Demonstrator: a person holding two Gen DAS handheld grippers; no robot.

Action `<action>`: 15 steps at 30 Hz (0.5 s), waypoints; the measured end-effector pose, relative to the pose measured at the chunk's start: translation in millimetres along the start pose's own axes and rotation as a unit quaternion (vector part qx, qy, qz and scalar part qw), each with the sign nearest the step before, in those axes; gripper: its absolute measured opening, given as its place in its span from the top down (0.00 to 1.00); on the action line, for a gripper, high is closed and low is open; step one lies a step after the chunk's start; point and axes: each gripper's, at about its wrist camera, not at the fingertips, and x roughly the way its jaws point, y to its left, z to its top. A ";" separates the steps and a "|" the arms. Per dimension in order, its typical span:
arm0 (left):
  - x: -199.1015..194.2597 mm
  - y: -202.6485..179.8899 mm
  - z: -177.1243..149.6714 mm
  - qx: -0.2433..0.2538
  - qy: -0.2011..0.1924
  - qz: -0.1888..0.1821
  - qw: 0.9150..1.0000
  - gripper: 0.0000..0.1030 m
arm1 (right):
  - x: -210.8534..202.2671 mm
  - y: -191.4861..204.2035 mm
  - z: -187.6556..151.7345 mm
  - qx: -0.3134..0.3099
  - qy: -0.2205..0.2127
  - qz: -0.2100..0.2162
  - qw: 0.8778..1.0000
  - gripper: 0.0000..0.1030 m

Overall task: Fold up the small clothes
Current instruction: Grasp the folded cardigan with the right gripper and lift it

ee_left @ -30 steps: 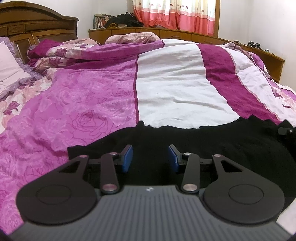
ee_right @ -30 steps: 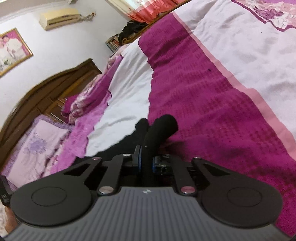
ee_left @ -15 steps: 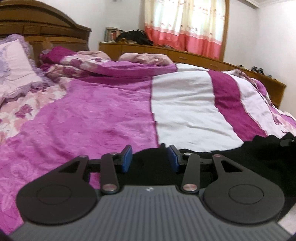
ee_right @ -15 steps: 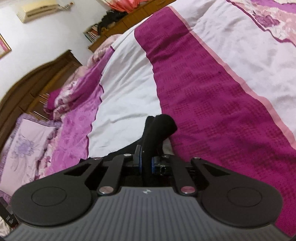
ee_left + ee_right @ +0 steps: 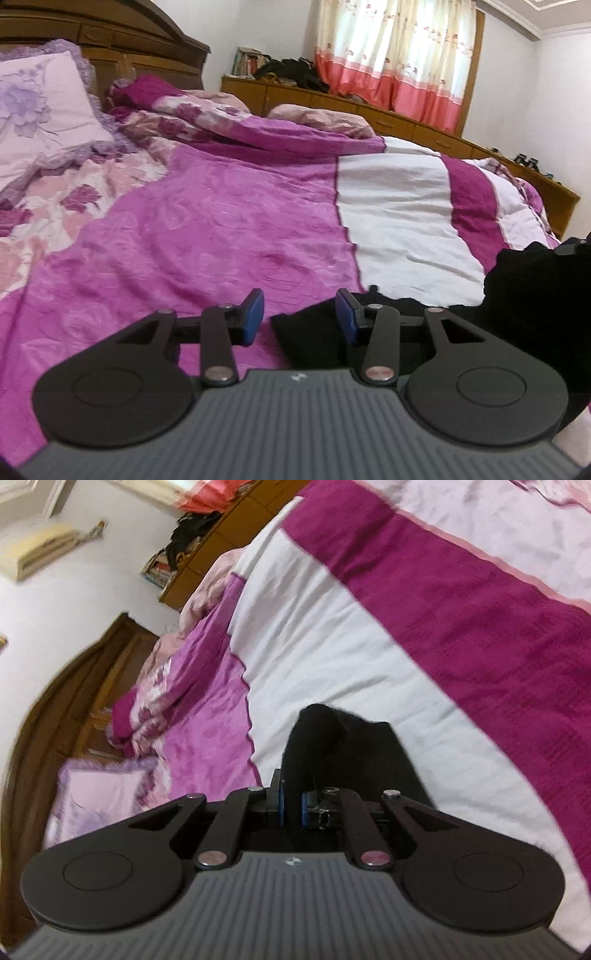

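A black garment lies on the bed's striped cover, its left corner reaching under my left gripper. That gripper is open, blue pads apart, nothing between them, hovering over the garment's left edge. In the right wrist view my right gripper is shut on a raised fold of the same black garment, which bulges up in front of the fingers above the white stripe. The rest of the cloth is hidden under the gripper body.
The bed cover runs in pink, white and dark magenta stripes. A pillow and rumpled bedding lie by the wooden headboard. A low wooden cabinet runs along the far wall under curtains.
My left gripper has shifted left, so the black garment sits more to its right. My right gripper, still holding the fold, has carried it leftward over the white stripe.
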 end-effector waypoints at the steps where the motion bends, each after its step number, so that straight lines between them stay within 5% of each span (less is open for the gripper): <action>1: -2.2 4.4 -0.3 -0.003 -0.002 0.005 1.000 0.57 | 4.5 11.6 -8.6 -0.012 -0.003 0.007 1.000 0.93; 15: -12.5 28.1 -3.3 -0.018 -0.002 0.023 1.000 0.56 | 84.6 86.8 -135.2 -0.039 0.005 -0.007 0.999 0.93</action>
